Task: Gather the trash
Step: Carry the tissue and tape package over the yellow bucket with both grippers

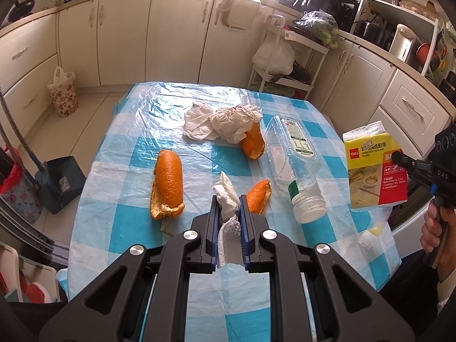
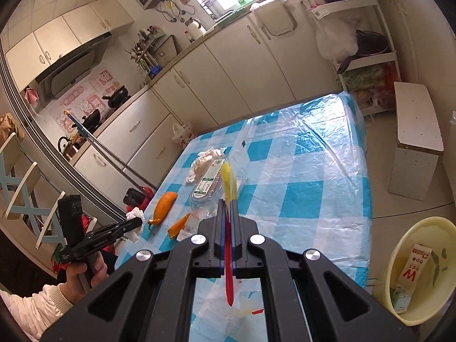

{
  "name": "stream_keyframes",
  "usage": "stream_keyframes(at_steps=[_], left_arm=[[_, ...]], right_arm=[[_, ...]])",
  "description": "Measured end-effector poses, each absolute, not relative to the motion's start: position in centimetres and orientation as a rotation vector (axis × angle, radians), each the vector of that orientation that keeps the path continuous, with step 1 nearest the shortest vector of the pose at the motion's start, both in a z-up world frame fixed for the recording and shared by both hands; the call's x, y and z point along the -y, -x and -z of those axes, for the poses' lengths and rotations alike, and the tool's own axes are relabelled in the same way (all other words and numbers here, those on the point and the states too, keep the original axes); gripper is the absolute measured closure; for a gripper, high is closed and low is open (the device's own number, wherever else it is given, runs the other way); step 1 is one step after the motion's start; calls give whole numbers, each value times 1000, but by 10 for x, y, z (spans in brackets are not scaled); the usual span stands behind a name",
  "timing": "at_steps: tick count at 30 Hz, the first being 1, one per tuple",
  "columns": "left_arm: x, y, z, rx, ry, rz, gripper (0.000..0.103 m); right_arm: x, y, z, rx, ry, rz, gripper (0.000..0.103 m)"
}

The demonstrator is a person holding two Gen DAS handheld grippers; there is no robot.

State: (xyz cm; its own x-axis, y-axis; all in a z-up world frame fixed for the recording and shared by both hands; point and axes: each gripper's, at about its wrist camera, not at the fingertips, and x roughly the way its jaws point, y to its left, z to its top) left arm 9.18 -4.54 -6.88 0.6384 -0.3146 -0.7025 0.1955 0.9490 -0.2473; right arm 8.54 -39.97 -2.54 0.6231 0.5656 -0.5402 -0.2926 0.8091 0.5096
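White tissue [image 1: 228,213] is sitting pinched between the nearly closed pads of the left tongs [image 1: 229,199], which are hanging just above the blue-and-white checked counter [image 1: 119,154]. The right tongs [image 2: 227,203] are squeezing all the way down on a yellow and red plastic wrapper [image 1: 373,165], holding it in the air off the counter's right edge; in the right wrist view the packet is showing edge-on between the pads.

Just past the tissue, a small piece of orange peel [image 1: 258,193] is lying on the counter, with a larger peel [image 1: 168,182] to its left. A crushed clear plastic bottle [image 1: 296,165] is lying on its side to the right, its white cap end pointing toward the camera. Farther back, a third peel [image 1: 252,142] is resting partly under a heap of crumpled paper [image 1: 225,121] near the middle of the counter.

On the floor to the right of the counter, a pale yellow basin [image 2: 399,245] is holding a small carton [image 2: 414,268]. Cream kitchen cabinets [image 1: 176,28] are running along the far wall.
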Motion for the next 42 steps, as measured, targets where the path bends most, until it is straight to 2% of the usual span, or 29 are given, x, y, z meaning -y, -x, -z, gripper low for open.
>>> stream_keyframes(at_steps=[17,29,42], left_arm=[[72,-79,54,-775,110,341,91],[175,-53,57,-788,9,532,91],[301,-68,50,-825,10,701,91]], right_arm=[[454,-71,8,-597,-487,-413,100],[506,-62,9,-565,-535,-221,100],[562,-86,44,-735,-563,11,100]])
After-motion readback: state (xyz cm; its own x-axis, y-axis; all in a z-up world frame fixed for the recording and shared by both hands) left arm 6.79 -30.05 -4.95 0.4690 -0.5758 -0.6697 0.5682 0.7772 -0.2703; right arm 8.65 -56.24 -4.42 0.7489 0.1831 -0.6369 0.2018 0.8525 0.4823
